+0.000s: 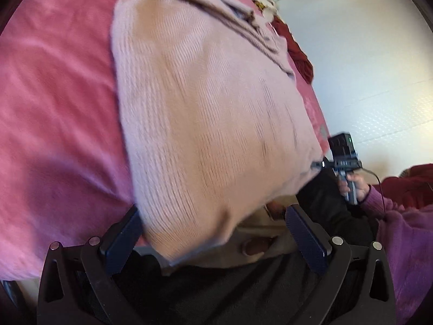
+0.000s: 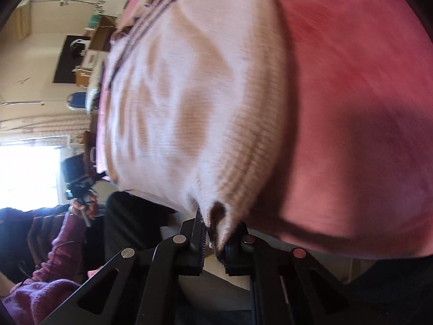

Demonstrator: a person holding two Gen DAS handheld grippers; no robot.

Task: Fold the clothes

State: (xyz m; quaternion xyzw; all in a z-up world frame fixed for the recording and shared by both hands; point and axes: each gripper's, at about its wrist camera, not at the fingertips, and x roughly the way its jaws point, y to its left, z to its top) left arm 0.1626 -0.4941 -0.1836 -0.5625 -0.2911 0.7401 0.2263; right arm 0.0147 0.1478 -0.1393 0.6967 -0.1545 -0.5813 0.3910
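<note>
A pale pink knitted sweater (image 1: 205, 103) lies on a pink bedspread (image 1: 54, 108), its hem hanging over the near edge. My left gripper (image 1: 213, 233) is open, its two dark blue pads either side of the sweater's near corner. My right gripper (image 2: 213, 233) is shut on the other hem corner of the sweater (image 2: 189, 94). The right gripper also shows in the left wrist view (image 1: 319, 165), pinching the sweater's right corner. The left gripper shows small at the left of the right wrist view (image 2: 81, 187).
A dark red garment (image 1: 297, 54) lies at the bed's far right edge. A white floor (image 1: 365, 67) lies to the right of the bed. Shelves, boxes and a bright window (image 2: 27, 170) show left in the right wrist view. The person's purple sleeve (image 1: 400, 233) is near.
</note>
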